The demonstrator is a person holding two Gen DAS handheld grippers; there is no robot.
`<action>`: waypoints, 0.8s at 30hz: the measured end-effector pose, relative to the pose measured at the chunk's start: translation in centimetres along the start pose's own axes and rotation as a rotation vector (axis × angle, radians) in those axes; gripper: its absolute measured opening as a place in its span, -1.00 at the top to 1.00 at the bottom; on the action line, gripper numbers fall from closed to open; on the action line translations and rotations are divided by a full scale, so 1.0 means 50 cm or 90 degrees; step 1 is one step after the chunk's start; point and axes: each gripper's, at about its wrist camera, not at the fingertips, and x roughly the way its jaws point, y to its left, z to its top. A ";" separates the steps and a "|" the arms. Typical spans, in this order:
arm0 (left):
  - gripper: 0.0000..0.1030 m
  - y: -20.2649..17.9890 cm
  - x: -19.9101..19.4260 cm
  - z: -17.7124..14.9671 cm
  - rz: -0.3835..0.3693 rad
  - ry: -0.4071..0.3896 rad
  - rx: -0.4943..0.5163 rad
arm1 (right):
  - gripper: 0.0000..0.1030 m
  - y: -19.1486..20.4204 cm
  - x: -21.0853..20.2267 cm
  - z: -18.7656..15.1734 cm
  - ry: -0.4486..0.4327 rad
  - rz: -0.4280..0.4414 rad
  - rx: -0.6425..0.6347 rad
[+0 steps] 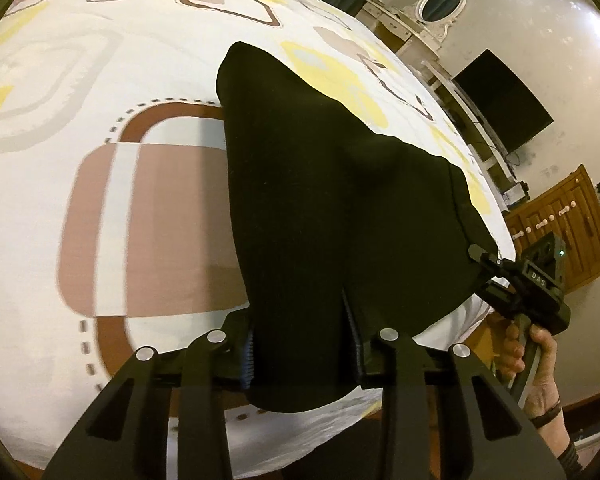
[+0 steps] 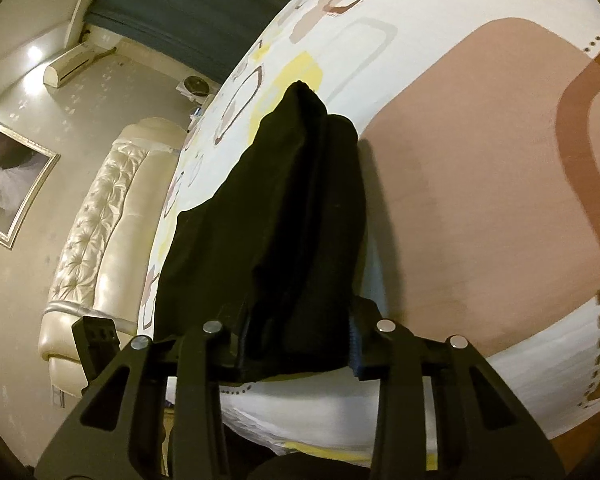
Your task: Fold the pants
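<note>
The black pants [image 1: 324, 200] hang stretched above the patterned bedsheet [image 1: 140, 208], their far end resting on the bed. My left gripper [image 1: 304, 360] is shut on the near edge of the pants. My right gripper [image 1: 484, 264] shows at the right in the left wrist view, clamped on the other corner of the same edge. In the right wrist view the pants [image 2: 296, 216] run away from the right gripper [image 2: 300, 344], which is shut on bunched cloth. The left gripper's body [image 2: 96, 340] shows at lower left there.
The bed [image 2: 480, 160] fills most of both views, with a cream tufted headboard [image 2: 96, 220] to one side. A dark TV screen [image 1: 508, 100] and a wooden cabinet [image 1: 564, 224] stand beyond the bed's edge. A framed picture [image 2: 8, 184] hangs on the wall.
</note>
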 end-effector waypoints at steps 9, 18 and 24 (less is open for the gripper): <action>0.31 0.062 -0.071 -0.015 0.037 -0.011 -0.008 | 0.33 0.062 0.069 -0.031 0.045 0.030 -0.024; 0.31 0.108 -0.114 -0.032 0.046 -0.023 -0.027 | 0.33 0.113 0.124 -0.054 0.080 0.046 -0.043; 0.28 0.110 -0.100 -0.041 0.035 -0.026 -0.028 | 0.33 0.084 0.132 -0.063 0.093 0.046 -0.023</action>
